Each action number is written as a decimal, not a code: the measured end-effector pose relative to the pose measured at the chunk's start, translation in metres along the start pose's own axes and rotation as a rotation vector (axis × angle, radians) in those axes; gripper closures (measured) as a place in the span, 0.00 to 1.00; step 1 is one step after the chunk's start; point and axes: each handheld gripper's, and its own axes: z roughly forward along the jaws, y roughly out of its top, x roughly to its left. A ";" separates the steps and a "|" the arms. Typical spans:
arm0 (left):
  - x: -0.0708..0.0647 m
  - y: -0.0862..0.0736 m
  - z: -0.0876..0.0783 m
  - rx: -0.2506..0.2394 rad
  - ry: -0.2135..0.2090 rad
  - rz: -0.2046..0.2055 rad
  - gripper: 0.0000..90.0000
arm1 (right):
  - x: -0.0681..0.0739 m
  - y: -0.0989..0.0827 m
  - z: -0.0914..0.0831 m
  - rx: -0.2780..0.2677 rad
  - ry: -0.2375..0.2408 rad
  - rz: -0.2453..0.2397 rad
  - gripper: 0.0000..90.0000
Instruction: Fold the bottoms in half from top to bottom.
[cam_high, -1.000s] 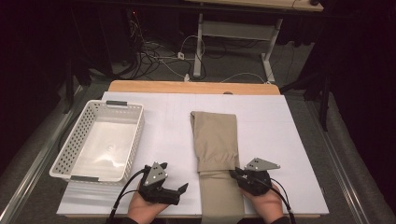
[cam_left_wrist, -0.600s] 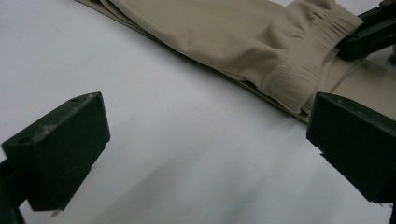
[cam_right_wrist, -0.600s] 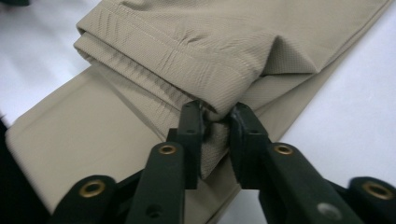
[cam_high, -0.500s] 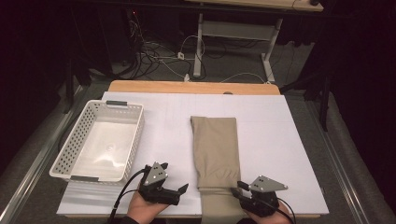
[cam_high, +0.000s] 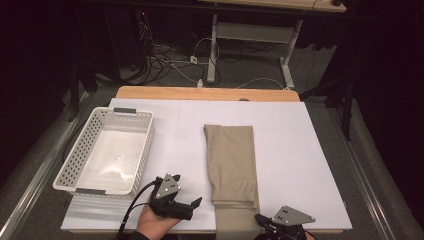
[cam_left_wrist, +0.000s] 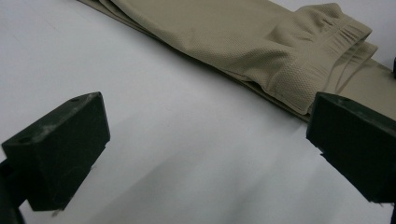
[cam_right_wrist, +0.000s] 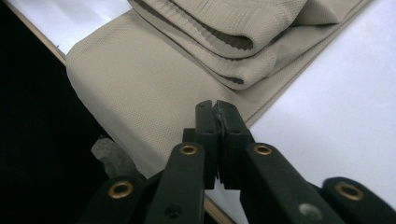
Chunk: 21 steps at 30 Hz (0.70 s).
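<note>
Folded tan trousers (cam_high: 230, 160) lie lengthwise in the middle of the white table top (cam_high: 305, 150), with their lowest layer hanging over the near edge. The left gripper (cam_high: 192, 207) rests near the front edge, left of the trousers, open with bare table between its jaws (cam_left_wrist: 210, 144); the trousers' elastic waistband (cam_left_wrist: 299, 70) lies just beyond. My right gripper (cam_high: 260, 220) is at the near edge beside that lowest layer. Its jaws (cam_right_wrist: 217, 109) have just been closing and now meet over the cloth (cam_right_wrist: 140, 93), with no fabric visible between them.
A white perforated basket (cam_high: 67, 165) stands at the left of the table. Beyond the wooden far edge (cam_high: 207, 93) are cables and a desk frame on the floor. Dark floor drops away past the near edge (cam_right_wrist: 37, 116).
The right gripper has slid back toward the near edge of the table, away from the trousers' side. The left gripper has kept still.
</note>
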 end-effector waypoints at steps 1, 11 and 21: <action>0.000 0.000 0.000 -0.001 0.000 -0.001 0.00 | 0.000 0.000 -0.001 0.001 -0.005 -0.004 1.00; 0.000 0.000 0.000 -0.003 0.009 -0.004 0.00 | -0.003 -0.004 -0.014 -0.008 -0.022 0.004 1.00; 0.000 0.000 0.001 0.006 0.006 -0.002 0.00 | -0.003 -0.006 -0.011 -0.009 0.003 0.010 1.00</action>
